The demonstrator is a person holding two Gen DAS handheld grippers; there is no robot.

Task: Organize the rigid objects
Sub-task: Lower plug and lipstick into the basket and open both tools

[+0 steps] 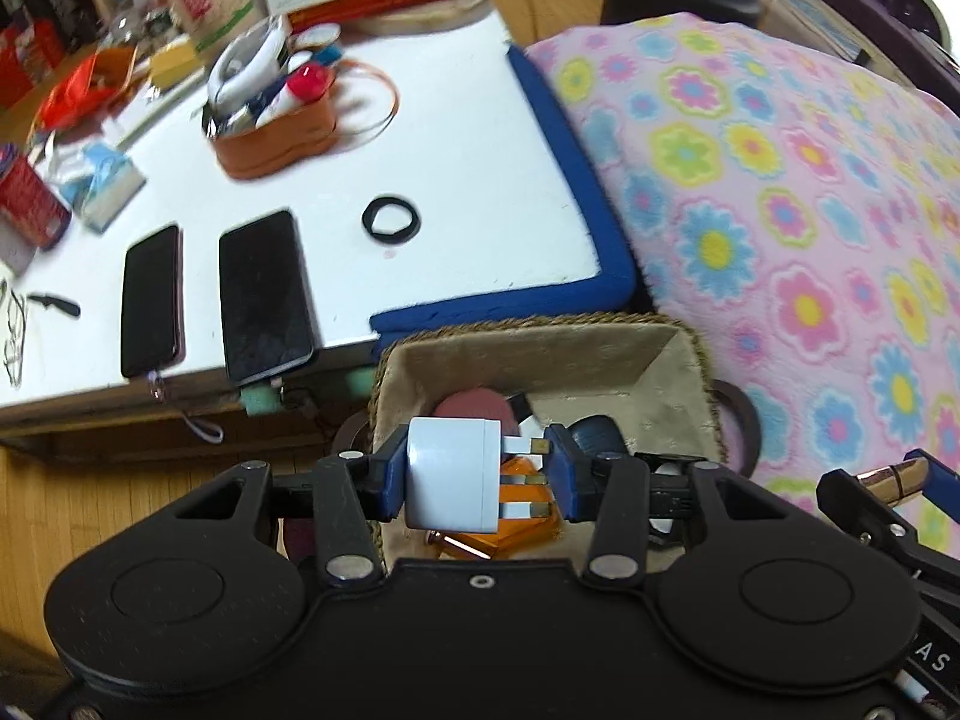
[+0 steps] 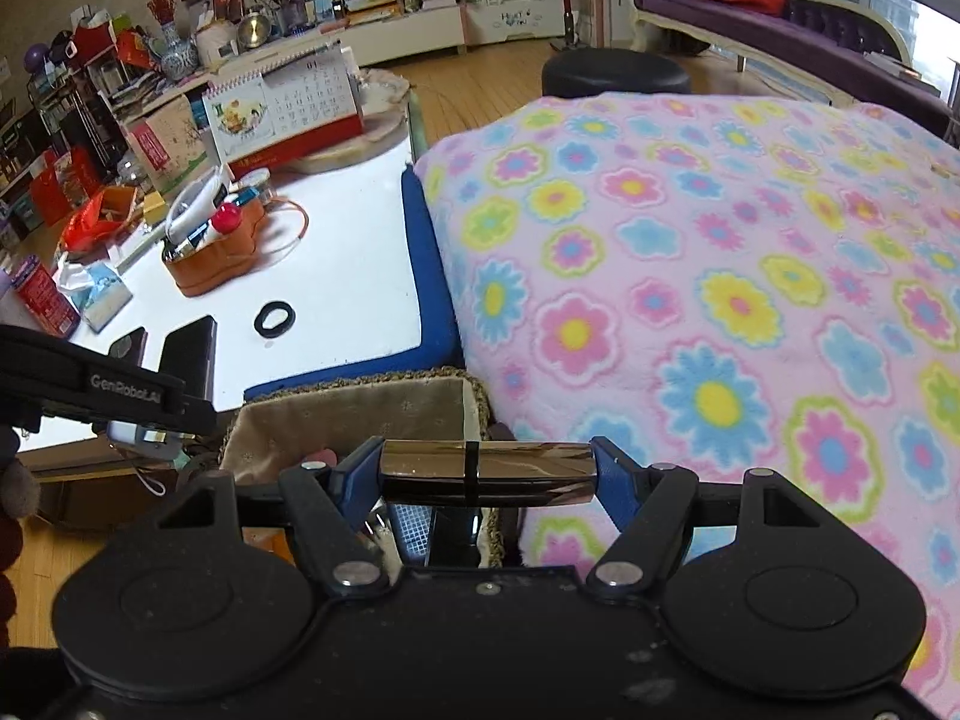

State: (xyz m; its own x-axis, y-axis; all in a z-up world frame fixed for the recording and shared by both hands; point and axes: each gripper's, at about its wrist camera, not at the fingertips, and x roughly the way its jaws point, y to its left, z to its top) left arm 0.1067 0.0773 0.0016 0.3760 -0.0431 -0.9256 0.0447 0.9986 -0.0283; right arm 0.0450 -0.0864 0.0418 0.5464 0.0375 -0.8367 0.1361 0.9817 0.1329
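My left gripper (image 1: pixel 474 477) is shut on a white plug adapter (image 1: pixel 453 474), holding it above a woven basket (image 1: pixel 666 348) lined with beige cloth. The basket holds an orange box (image 1: pixel 516 531), a dark red round thing (image 1: pixel 474 405) and a dark blue object (image 1: pixel 594 432). My right gripper (image 2: pixel 487 474) is shut on a shiny gold-brown tube (image 2: pixel 487 473) held crosswise above the same basket (image 2: pixel 360 408); that tube also shows in the left wrist view (image 1: pixel 894 480). A black ring (image 1: pixel 391 221) lies on the white table (image 1: pixel 468 138).
Two dark phones (image 1: pixel 264 294) (image 1: pixel 151 300) lie near the table's front edge. An orange pouch (image 1: pixel 282 132) full of items stands further back, with a calendar (image 2: pixel 282 108) behind. A flowered pink blanket (image 2: pixel 720 276) covers the right side. Wooden floor lies below.
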